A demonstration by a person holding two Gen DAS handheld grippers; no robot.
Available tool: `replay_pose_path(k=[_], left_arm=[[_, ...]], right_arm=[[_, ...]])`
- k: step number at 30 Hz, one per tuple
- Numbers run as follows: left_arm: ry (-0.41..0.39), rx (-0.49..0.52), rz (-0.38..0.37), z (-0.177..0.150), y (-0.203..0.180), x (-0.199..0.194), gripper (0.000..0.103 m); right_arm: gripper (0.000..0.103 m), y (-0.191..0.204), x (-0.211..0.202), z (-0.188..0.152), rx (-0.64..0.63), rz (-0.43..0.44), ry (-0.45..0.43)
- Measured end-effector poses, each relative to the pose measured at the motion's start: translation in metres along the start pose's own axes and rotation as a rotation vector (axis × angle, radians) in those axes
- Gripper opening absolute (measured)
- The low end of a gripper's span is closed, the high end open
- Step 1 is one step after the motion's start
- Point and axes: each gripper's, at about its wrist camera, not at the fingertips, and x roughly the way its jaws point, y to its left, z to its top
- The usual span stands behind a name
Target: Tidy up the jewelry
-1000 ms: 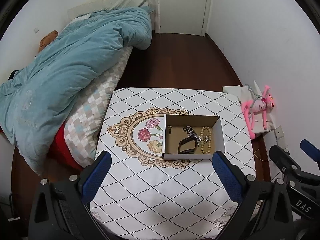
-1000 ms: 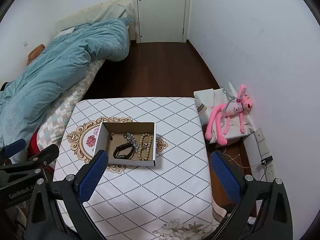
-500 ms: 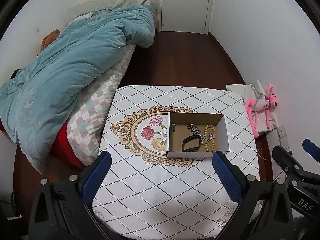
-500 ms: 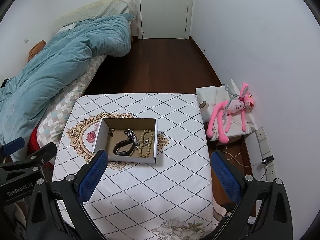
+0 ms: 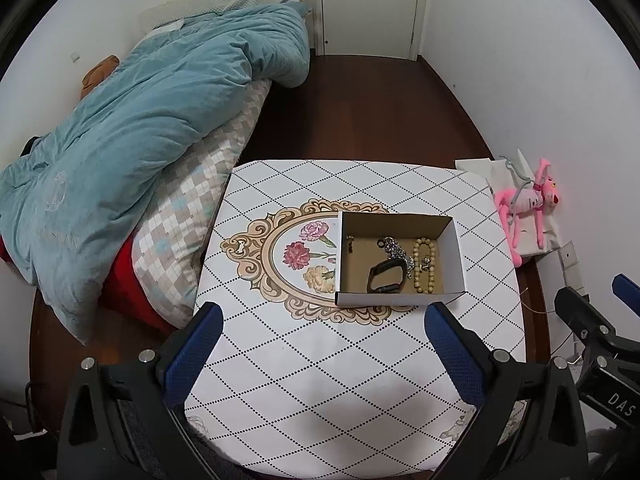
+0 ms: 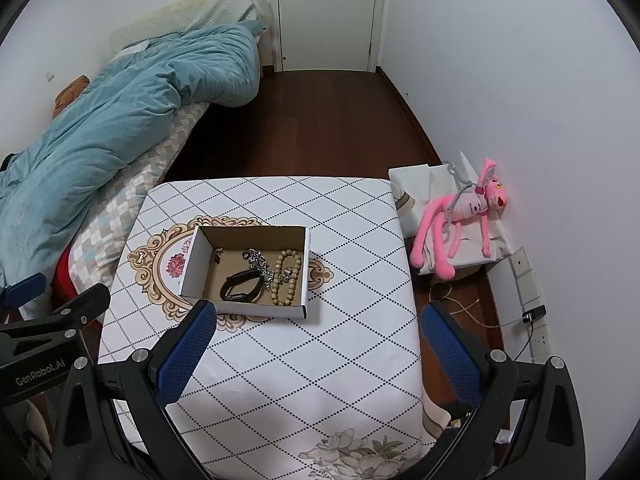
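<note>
An open white cardboard box stands on the table with the diamond-patterned cloth. Inside lie a black band, a silver chain, a wooden bead bracelet and a small earring. My left gripper is open and empty, high above the table's near side. My right gripper is open and empty, also high above the table.
A bed with a teal duvet lies left of the table. A pink plush toy lies on white bags by the right wall. Dark wood floor runs to a white door.
Both grippers have risen and drawn back a little, so the table and box look smaller. The box and its jewelry have not moved. Both grippers stay open.
</note>
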Motion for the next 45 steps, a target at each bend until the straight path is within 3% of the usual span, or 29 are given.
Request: replay_pose_path(k=[45], left_arm=[[-0.007, 0.013, -0.006, 0.0, -0.004, -0.0062, 0.103]], right_arm=[[0.103, 0.0002, 0.0018, 0.0003, -0.016, 0.004, 0.008]])
